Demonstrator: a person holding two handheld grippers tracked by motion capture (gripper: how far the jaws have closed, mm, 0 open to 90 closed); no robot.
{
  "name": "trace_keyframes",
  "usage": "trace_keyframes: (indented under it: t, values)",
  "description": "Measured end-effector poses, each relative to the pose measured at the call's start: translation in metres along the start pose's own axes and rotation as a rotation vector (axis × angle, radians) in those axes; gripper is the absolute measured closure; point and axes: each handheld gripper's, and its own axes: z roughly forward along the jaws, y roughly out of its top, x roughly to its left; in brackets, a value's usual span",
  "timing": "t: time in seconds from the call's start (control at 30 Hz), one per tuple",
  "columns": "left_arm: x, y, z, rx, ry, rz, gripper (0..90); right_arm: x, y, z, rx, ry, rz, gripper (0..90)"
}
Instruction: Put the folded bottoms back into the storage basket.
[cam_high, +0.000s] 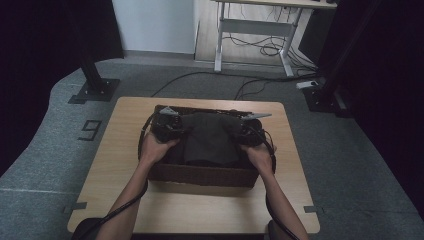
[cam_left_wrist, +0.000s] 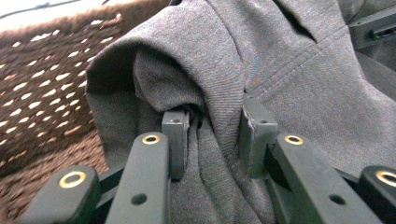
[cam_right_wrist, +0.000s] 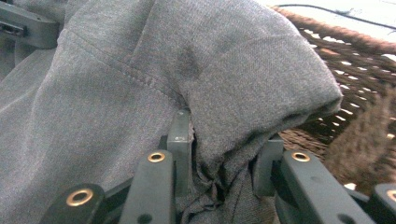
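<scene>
Grey garment (cam_left_wrist: 280, 70) bunched between both tongs (over wicker basket (cam_high: 200, 175)).

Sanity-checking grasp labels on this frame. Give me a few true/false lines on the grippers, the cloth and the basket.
1. Both grippers pinch the grey garment. True: the left gripper and the right gripper each have fabric bunched between the jaws.
2. The garment lies flat on the table. False: it is over the wicker basket.
3. The basket is white plastic. False: dark brown woven.
4. The basket stands on the wooden table. True.
5. One hand is empty. False: each holds a gripper.
</scene>
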Motion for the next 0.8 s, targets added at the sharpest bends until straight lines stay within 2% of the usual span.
trace_keyframes:
  t: [0.17, 0.33, 0.4, 0.57, 0.7, 0.8]
  values:
    - [0.004, -0.002, -0.010, 0.030, 0.038, 0.006, 67.7, 0.010, 0.003, 0.012, 0.017, 0.008, -0.003, 67.2]
    - [0.011, -0.009, -0.019, 0.051, 0.056, -0.016, 67.7, 0.021, 0.006, 0.026, 0.037, 0.029, -0.014, 67.1]
    - [0.011, -0.009, -0.019, 0.069, 0.071, -0.011, 67.6, 0.024, 0.007, 0.031, 0.050, 0.027, -0.019, 67.1]
    - [0.007, -0.003, -0.005, 0.123, 0.102, 0.007, 67.4, 0.021, 0.004, 0.033, 0.076, 0.018, -0.006, 66.7]
    - [0.000, 0.002, 0.011, 0.188, 0.136, 0.025, 67.1, 0.014, 0.002, 0.035, 0.100, -0.012, 0.002, 65.5]
    - [0.000, 0.003, 0.020, 0.219, 0.172, 0.008, 65.1, 0.014, 0.002, 0.039, 0.119, -0.051, -0.014, 59.8]
